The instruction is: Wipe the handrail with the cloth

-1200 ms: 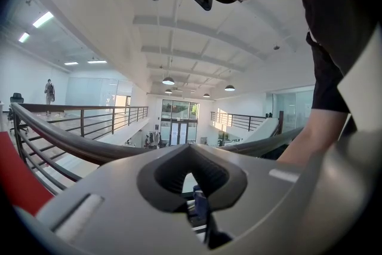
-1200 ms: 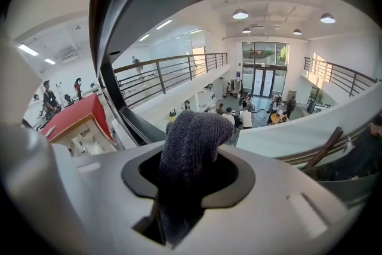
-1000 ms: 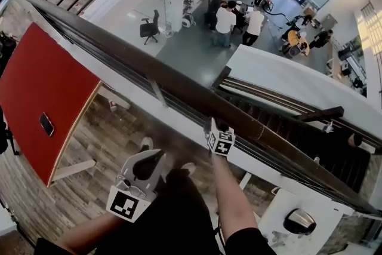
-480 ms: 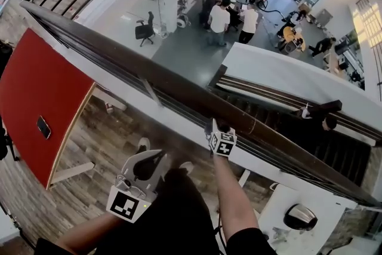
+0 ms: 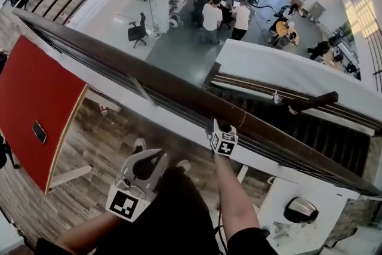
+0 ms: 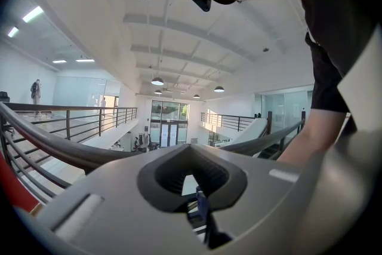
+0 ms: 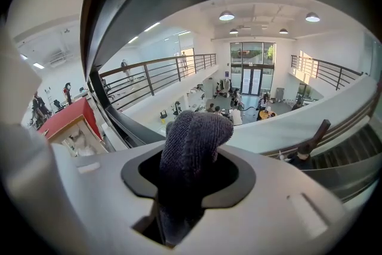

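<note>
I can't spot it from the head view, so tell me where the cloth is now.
The cloth is clamped in the right gripper, centre of the right gripper view; that gripper meets the handrail mid-frame in the head view.

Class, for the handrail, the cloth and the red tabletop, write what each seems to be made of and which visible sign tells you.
Handrail: probably varnished dark wood, since it is brown with a soft sheen, though coated metal is possible.
Cloth: dark grey knitted or terry fabric, matt, with a ribbed, looped texture showing.
Tabletop: smooth red matt face, perhaps laminate or paint, on what looks like wooden board, given its pale edge.
</note>
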The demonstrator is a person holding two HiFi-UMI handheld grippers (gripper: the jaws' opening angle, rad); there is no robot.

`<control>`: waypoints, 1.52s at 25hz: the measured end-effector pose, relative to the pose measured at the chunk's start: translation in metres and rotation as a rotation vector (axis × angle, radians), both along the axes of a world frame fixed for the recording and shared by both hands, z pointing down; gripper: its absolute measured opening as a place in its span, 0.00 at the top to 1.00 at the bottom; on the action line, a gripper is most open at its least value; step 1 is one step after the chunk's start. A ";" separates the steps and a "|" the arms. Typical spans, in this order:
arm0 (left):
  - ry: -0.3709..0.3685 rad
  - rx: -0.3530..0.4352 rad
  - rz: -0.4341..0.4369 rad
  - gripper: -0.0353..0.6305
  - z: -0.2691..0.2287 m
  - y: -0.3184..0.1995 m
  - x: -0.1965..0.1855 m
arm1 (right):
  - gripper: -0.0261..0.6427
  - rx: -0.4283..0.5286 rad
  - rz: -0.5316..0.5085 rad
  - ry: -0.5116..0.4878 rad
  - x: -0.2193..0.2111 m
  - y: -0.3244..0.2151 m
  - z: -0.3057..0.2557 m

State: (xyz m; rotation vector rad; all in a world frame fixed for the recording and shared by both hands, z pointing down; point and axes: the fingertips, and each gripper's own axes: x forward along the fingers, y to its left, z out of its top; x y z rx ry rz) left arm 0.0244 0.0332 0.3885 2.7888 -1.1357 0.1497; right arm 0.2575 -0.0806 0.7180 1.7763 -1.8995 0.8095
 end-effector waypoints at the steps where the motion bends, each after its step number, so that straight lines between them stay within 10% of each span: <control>1: 0.002 0.001 0.002 0.95 0.000 0.001 0.002 | 0.74 0.002 0.007 -0.001 0.003 0.002 0.000; 38: -0.058 0.031 0.136 0.95 0.002 0.025 0.052 | 0.75 -0.014 0.137 0.037 0.098 0.054 -0.002</control>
